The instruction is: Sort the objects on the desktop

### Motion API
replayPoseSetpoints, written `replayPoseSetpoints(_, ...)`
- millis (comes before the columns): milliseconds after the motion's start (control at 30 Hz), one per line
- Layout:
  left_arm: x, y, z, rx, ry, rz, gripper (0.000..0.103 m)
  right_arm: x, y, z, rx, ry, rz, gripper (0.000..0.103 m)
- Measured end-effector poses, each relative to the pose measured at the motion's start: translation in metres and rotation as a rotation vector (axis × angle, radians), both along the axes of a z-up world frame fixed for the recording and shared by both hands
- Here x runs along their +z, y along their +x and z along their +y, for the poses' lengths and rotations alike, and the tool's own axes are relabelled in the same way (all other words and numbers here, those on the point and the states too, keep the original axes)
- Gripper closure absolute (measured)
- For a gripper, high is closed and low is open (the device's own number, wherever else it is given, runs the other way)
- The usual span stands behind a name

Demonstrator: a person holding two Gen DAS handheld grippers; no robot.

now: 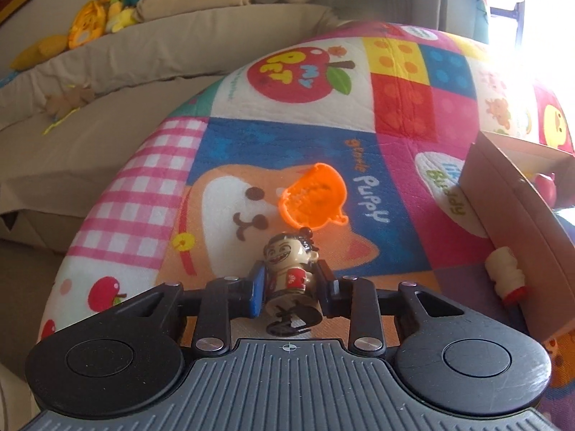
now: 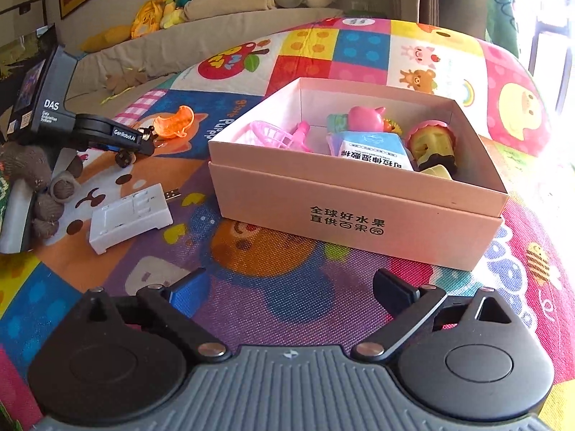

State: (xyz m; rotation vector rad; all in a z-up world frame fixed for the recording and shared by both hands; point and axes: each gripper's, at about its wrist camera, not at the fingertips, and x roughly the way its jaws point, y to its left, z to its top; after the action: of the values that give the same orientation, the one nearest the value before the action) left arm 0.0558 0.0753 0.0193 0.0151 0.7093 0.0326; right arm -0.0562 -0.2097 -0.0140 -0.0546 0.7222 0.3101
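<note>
One figurine point(image 1: 291, 280) between left claw point(image 1: 291, 287) fingers

The cardboard box point(image 1: 517, 215) is cut off at the 3 o'clock edge of the left wrist view; its contents are mostly hidden there. The toy figure point(image 1: 293, 273) is partly masked by the finger pads. Beyond the box, the mat point(image 2: 546, 158) is washed out by glare.

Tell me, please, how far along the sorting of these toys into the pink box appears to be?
Partly done. The pink box already holds several items, including a pink pig toy. The left gripper is shut on a small figurine. The orange mould and white device lie on the mat; the right gripper is open.
</note>
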Motion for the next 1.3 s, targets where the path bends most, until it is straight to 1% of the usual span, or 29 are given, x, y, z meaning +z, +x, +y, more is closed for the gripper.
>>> replayPoseSetpoints(67,0.007,-0.017,-0.010,-0.052,0.013,-0.026,0.070,0.000,0.000,-0.003,-0.013,0.010,0.002,0.006)
replayPoseSetpoints(100,0.010,-0.025,-0.014,-0.075,0.006,-0.031,0.070,0.000,0.000,-0.005,-0.021,0.013,0.003,0.006)
replayPoseSetpoints(200,0.024,-0.057,-0.034,-0.190,-0.033,-0.054,0.070,0.001,-0.001,-0.010,-0.044,0.015,0.002,0.006)
replayPoseSetpoints(233,0.030,-0.071,-0.044,-0.242,-0.040,-0.073,0.070,0.001,-0.003,-0.013,-0.054,0.014,0.001,0.006)
replayPoseSetpoints(333,0.040,-0.100,-0.069,-0.352,-0.055,-0.109,0.070,0.001,-0.007,-0.022,-0.082,0.016,0.003,0.006)
replayPoseSetpoints(400,0.042,-0.113,-0.084,-0.417,-0.077,-0.104,0.070,0.001,-0.010,-0.030,-0.109,0.022,0.008,0.006)
replayPoseSetpoints(467,0.038,-0.123,-0.101,-0.478,-0.083,-0.091,0.070,0.001,-0.013,-0.039,-0.142,0.034,0.015,0.006)
replayPoseSetpoints(567,0.025,-0.128,-0.118,-0.519,-0.079,-0.060,0.066,0.002,-0.017,-0.050,-0.177,0.050,0.024,0.005)
replayPoseSetpoints(600,0.022,-0.129,-0.120,-0.519,-0.081,-0.050,0.064,0.002,-0.018,-0.052,-0.186,0.051,0.025,0.004)
replayPoseSetpoints(667,0.018,-0.133,-0.120,-0.518,-0.087,-0.041,0.048,0.003,-0.020,-0.056,-0.199,0.050,0.023,0.003)
replayPoseSetpoints(733,0.018,-0.137,-0.117,-0.496,-0.061,-0.053,0.045,0.004,-0.023,-0.057,-0.204,0.054,0.018,0.002)
replayPoseSetpoints(800,0.018,-0.139,-0.110,-0.462,-0.044,-0.059,0.038,0.004,-0.025,-0.058,-0.207,0.059,0.016,0.000)
replayPoseSetpoints(833,0.019,-0.138,-0.103,-0.432,-0.042,-0.059,0.033,0.004,-0.025,-0.058,-0.209,0.063,0.018,0.000)
replayPoseSetpoints(867,0.019,-0.138,-0.098,-0.403,-0.041,-0.058,0.029,0.003,-0.025,-0.058,-0.209,0.068,0.022,0.000)
replayPoseSetpoints(900,0.018,-0.138,-0.093,-0.380,-0.037,-0.058,0.029,0.003,-0.025,-0.058,-0.209,0.073,0.024,0.000)
replayPoseSetpoints(967,0.015,-0.137,-0.083,-0.314,-0.014,-0.060,0.020,0.002,-0.026,-0.058,-0.208,0.079,0.028,0.000)
replayPoseSetpoints(1033,0.010,-0.134,-0.073,-0.256,0.008,-0.045,0.015,0.001,-0.026,-0.058,-0.210,0.077,0.028,0.000)
replayPoseSetpoints(1167,-0.003,-0.126,-0.061,-0.200,0.025,-0.001,0.013,0.002,-0.029,-0.058,-0.206,0.083,0.025,0.000)
replayPoseSetpoints(1300,-0.010,-0.120,-0.057,-0.162,0.063,-0.001,0.010,0.001,-0.031,-0.057,-0.208,0.082,0.025,0.000)
